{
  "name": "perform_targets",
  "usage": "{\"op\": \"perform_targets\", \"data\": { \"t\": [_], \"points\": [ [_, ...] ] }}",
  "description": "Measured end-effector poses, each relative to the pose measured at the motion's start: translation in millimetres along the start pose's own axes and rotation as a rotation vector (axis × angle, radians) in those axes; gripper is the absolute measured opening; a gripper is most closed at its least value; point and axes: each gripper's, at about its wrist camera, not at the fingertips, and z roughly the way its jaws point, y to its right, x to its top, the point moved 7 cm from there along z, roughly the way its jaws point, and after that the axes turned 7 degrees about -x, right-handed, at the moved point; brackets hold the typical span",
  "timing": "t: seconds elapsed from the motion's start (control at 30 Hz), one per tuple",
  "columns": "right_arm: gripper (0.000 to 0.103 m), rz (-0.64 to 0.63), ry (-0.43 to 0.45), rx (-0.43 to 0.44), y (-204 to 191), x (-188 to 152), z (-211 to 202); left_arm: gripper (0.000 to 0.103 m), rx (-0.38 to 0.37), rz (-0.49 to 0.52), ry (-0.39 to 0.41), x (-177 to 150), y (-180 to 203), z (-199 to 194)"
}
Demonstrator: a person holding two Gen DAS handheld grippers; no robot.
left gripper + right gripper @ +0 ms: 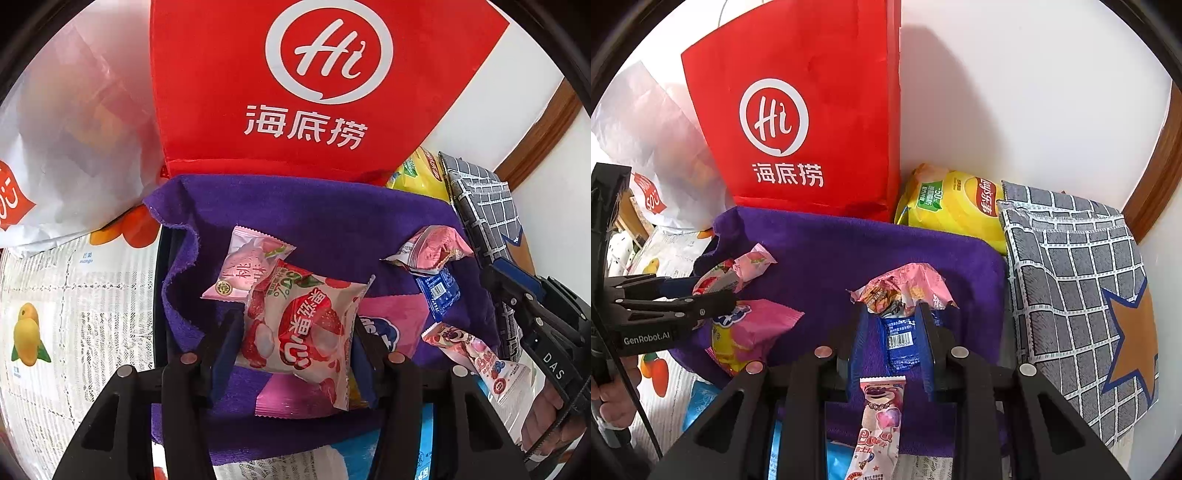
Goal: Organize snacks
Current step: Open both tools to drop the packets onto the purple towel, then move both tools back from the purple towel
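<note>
My left gripper (297, 325) is shut on a red-and-white strawberry snack packet (306, 332), held just above a purple cloth (314, 206). Behind it lies a pink peach packet (243, 266). In the right wrist view my right gripper (893, 308) stands slightly open; a blue packet (901, 343) lies on the cloth between its fingers, and a crumpled pink wrapper (905, 290) sits at their tips. A pink bear-print packet (882, 417) lies under that gripper. The left gripper (713, 299) shows at the left edge, over a pink packet (757, 325).
A red paper bag (812, 110) stands behind the cloth against the white wall. A white plastic bag (646, 140) is at its left. A yellow chips bag (953, 206) and a grey checked fabric bag (1071, 280) are at the right. Fruit-printed table covering (74, 302) lies on the left.
</note>
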Motion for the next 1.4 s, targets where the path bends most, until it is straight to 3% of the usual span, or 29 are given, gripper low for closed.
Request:
{"op": "perform_targets", "data": {
  "t": [0.33,0.43,0.5,0.73,0.9,1.27,1.4],
  "points": [
    [0.035,0.002,0.012,-0.005,-2.7,1.6,-1.5,0.056,0.027,0.041,0.026,1.7,7.6,-5.3],
    [0.038,0.002,0.018,-0.008,-2.5,2.1,-2.1,0.060,0.023,0.045,0.045,4.4,10.5,-10.7],
    [0.039,0.006,0.020,-0.009,-1.4,2.5,-2.5,0.068,0.015,0.041,0.055,5.8,11.3,-14.9],
    [0.041,0.021,0.037,-0.037,4.6,7.0,-13.8,0.069,0.014,0.045,0.088,9.6,13.2,-31.7],
    [0.053,0.057,0.085,-0.057,14.6,6.6,-38.9,0.069,0.008,0.024,0.118,11.8,12.7,-47.4],
    [0.055,0.087,0.093,-0.092,26.3,-26.6,-86.4,0.069,0.005,0.041,0.180,9.1,32.7,-85.9],
    [0.055,0.084,0.009,-0.043,17.5,-49.5,-77.3,0.069,-0.010,0.043,0.192,-1.0,40.6,-101.8]
  ]
}}
